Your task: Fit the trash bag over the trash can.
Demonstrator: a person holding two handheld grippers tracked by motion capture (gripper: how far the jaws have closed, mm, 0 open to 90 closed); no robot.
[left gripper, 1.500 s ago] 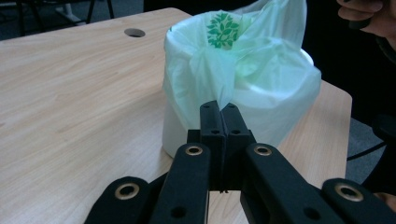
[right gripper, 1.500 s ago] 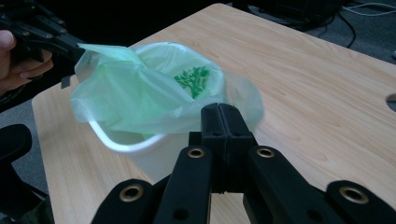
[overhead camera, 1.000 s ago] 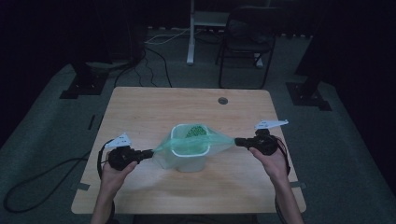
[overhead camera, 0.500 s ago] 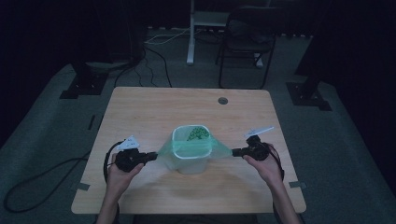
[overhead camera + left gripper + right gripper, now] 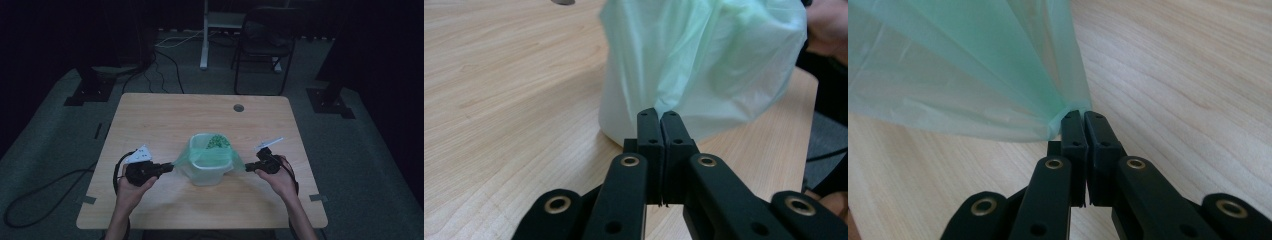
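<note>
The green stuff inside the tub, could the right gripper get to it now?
Probably not yet. The right gripper is shut on the green bag, pulling its edge sideways; the green bits lie open on top, so it must let go first.

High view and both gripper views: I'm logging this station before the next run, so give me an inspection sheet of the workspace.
Surface: light wooden table, with a round grommet hole near the far edge.
Job's things: green plastic bag draped over a translucent bin; green bits inside.
Clutter: nothing seen.
Grippers: left tongs shut on the bag's left edge; right tongs shut on its right edge, pulling it outward.
Cables: black cable loops from the left tongs to the floor; more cables beyond the table.
Surroundings: dark room, chair, stand bases on grey floor.
</note>
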